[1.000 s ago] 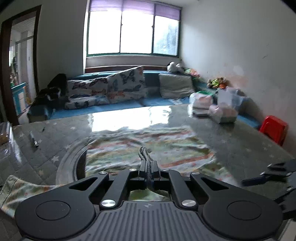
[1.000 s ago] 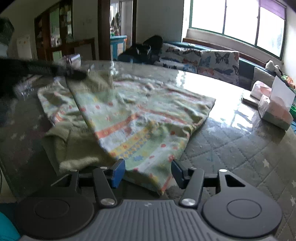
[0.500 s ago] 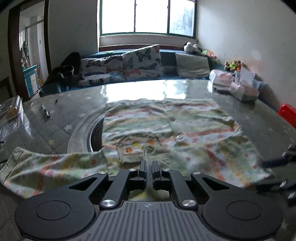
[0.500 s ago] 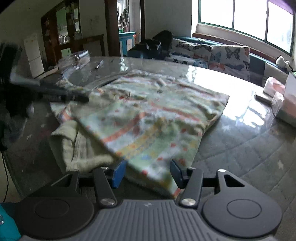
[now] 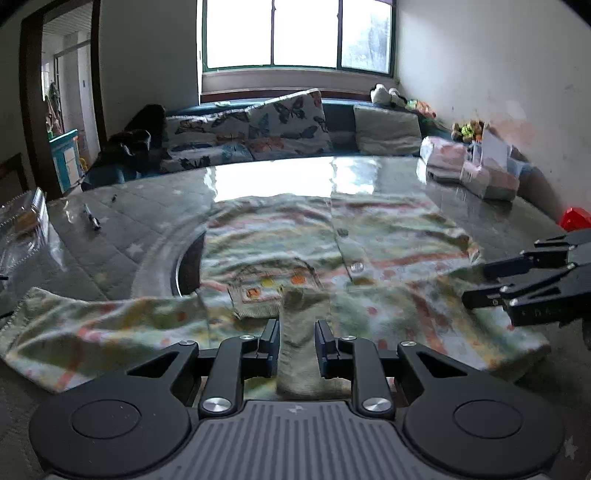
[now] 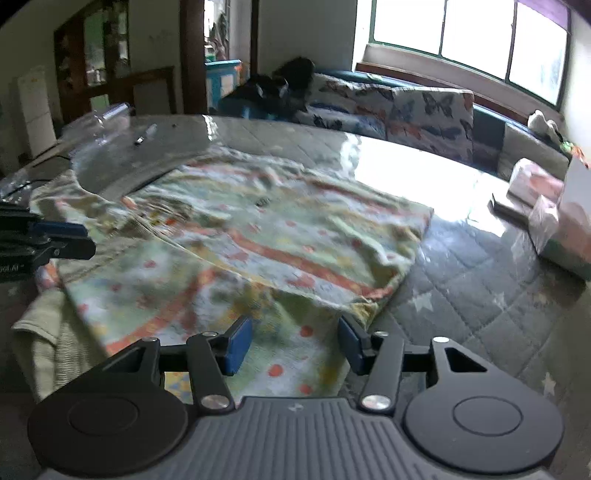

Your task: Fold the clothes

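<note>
Nearest the left wrist cam: the left gripper, angled down at the surface, with a pale-green ribbed strip, prob. the collar or hem band of the garment, running straight up the gap between its fingers. The jaws have just been opening; they now stand a little apart and the pads don't appear to press the strip, so the band reads as let go and lying flat. The strip's long axis runs along the gripper's own line, away from the lens.

Just beyond it, the child's printed shirt, green w/ orange stripes and dots, lies spread front-up on the quilted surface, button placket running near to far, small chest pocket just ahead of the left fingers. One sleeve trails out to the left cam's left.

The right gripper hovers over the shirt's near right corner, jaws wide apart, nothing between them but cloth below; it also shows at the right edge of the left cam, over the shirt's side edge.

Judgement: next fold prob. turns on that right side edge, nearer the right gripper, which points down and across it.

Far: tissue packs, sofa w/ butterfly cushions, window.
</note>
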